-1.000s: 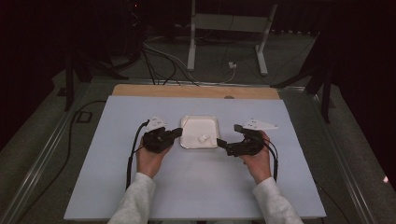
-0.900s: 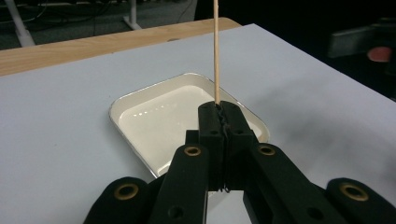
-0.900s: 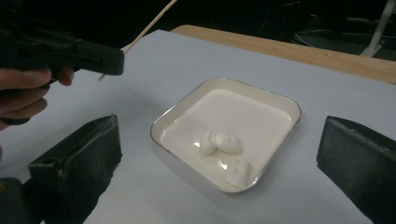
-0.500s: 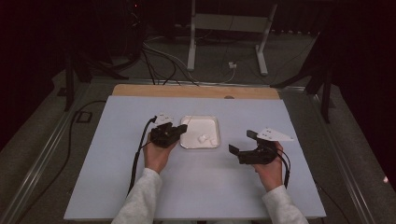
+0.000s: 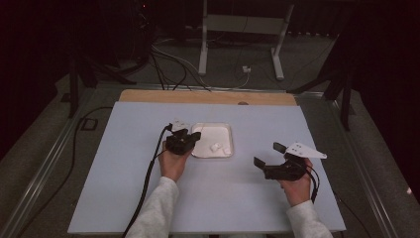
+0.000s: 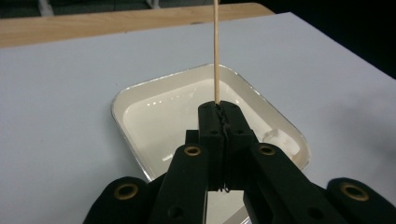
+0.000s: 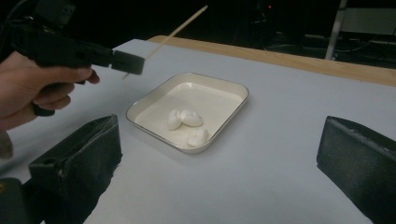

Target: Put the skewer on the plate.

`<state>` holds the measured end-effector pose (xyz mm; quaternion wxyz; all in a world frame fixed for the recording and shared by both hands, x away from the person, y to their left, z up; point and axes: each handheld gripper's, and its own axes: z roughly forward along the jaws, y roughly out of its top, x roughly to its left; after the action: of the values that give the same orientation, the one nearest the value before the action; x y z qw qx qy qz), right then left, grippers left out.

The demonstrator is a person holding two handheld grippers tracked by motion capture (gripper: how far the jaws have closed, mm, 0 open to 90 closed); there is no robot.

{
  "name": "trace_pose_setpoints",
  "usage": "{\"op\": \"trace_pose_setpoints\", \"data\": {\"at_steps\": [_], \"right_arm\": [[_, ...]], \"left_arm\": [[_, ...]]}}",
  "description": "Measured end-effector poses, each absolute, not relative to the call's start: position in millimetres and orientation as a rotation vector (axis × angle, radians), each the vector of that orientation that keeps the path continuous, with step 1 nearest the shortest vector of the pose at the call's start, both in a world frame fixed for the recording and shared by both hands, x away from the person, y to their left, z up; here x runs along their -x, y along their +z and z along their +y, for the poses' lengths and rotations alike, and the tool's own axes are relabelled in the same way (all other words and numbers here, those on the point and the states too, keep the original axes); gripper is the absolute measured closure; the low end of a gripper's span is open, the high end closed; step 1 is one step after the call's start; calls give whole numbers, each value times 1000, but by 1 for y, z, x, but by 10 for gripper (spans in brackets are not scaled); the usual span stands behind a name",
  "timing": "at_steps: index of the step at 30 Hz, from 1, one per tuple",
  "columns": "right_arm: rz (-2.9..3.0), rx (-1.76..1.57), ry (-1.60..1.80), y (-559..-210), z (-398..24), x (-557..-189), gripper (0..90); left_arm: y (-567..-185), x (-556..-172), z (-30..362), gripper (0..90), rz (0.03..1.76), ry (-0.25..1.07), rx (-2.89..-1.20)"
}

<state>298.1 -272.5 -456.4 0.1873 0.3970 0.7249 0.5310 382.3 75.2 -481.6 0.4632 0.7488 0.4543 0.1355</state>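
i see a thin skewer (image 6: 216, 51) of pale, smooth wood pinched in my left claw (image 6: 223, 122), whose jaws look like matt black plastic with brass-coloured metal rivets. the tray (image 7: 140, 106) is glossy cream enamel or ceramic with a thin metallic-looking rim, catching highlights. the white lumps (image 7: 187, 122) in it look soft and slightly shiny. the surface (image 5: 124, 198) is a matt, smooth pale sheet, edged at the back by bare wood (image 5: 148, 95). my right claw (image 7: 224, 163) has rough-textured matt black pads.
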Motion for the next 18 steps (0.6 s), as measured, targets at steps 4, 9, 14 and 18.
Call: {"op": "trace_pose_setpoints", "data": {"at_steps": [4,9,14,18], "right_arm": [[2035,-1115,1496,-456,-274,-297,0],[2025,-1116,1503,-455,-276,-297,0],[2026,-1121,1503,-455,-277,-297,0],[2029,-1119,1500,-455,-276,-297,0]], "left_arm": [[-491,-384,66,900,1149,330,-1857],[-499,-384,60,897,1182,323,-1865],[-506,-386,62,897,1235,316,-1863],[-511,-386,62,898,1259,311,-1878]]}}
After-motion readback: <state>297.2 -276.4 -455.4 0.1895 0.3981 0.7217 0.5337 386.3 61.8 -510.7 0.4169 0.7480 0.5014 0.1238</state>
